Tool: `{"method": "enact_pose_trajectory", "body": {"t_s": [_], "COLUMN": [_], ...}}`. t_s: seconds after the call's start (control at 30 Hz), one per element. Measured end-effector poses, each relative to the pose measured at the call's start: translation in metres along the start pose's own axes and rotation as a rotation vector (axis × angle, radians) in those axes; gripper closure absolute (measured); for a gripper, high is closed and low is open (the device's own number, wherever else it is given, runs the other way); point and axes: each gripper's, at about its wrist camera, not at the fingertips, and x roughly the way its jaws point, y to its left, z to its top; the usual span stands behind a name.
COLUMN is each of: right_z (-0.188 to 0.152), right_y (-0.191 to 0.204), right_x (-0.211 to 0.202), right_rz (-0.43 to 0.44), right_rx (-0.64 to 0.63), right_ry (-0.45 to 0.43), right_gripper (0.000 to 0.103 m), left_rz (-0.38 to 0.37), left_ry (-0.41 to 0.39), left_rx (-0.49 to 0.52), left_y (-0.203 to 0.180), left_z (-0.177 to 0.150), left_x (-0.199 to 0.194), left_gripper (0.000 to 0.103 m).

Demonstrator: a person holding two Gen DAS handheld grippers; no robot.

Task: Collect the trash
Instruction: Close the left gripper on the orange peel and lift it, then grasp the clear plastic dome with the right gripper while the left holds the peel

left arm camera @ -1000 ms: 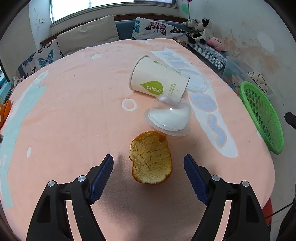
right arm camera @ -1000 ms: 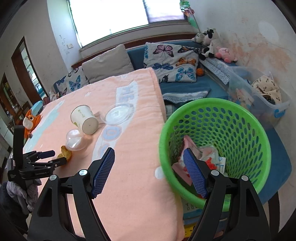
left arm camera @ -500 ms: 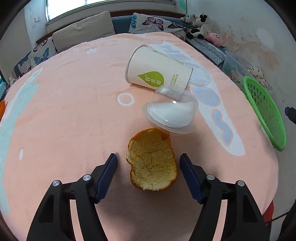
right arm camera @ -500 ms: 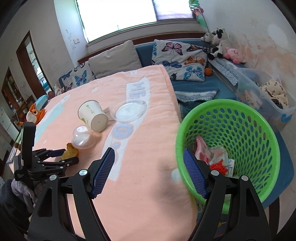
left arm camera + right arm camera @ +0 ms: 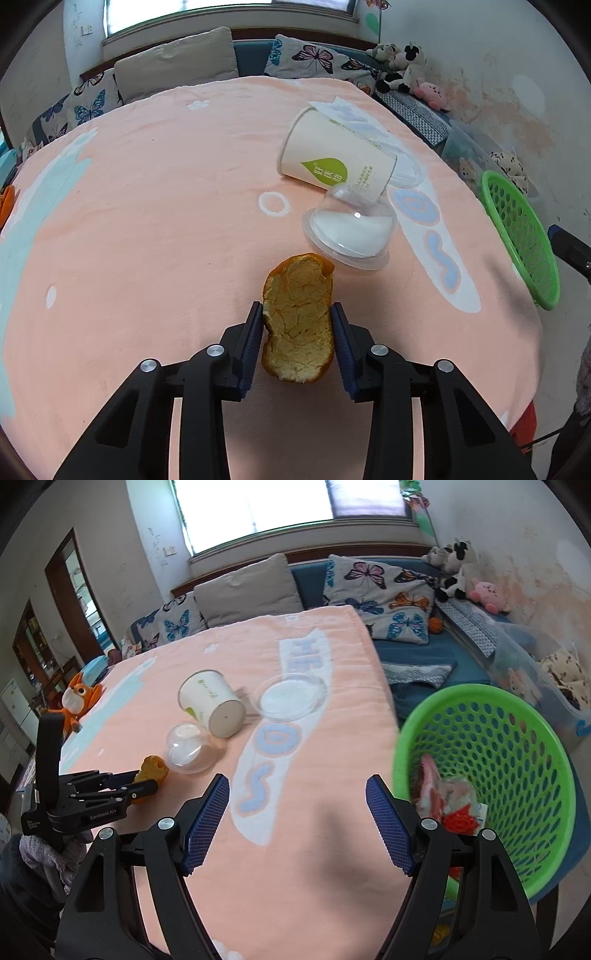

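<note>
Where half a second ago the left gripper (image 5: 297, 341) stood wide with its blue pads on either side of the orange peel (image 5: 298, 322), the pads have now closed in and press the peel's two flanks, so the grasp looks made and the lift toward the bin is likely next. From the left of the left wrist view, the peach tablecloth (image 5: 147, 221) lies bare; at centre the peel sits clamped, pith side up, still resting on the cloth. Just beyond it to the right lies a clear dome lid (image 5: 349, 232), touching the tipped paper cup (image 5: 334, 164) farther back, with a flat clear lid (image 5: 406, 170) behind that. At the far right the green basket (image 5: 524, 236) waits off the table edge. In the right wrist view, the right gripper (image 5: 297, 821) hangs with fingers well apart, holding nothing, above the near cloth beside the basket, which already holds some wrappers (image 5: 447, 797).
</note>
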Motion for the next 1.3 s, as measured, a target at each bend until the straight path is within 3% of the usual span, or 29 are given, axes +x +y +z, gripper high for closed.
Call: {"method": "enact_pose_trajectory", "body": {"t_s": [0.73, 1.3], "right_z": [0.009, 0.019], "right_y": [0.106, 0.123], "right_x": [0.082, 0.137], "right_rz": [0.131, 0.122], "right_rx": [-0.152, -0.128], "right_ry": [0.099, 0.162], "right_gripper": [0.031, 0.037], "left_rz": [0.015, 0.009], "left_ry": [-0.126, -0.115], "left_rx": [-0.131, -0.14], "left_y": [0.07, 0.083], "left_z": [0.008, 0.015], "left_x": [-0.06, -0.051], "left_gripper": [0.07, 0.07]}}
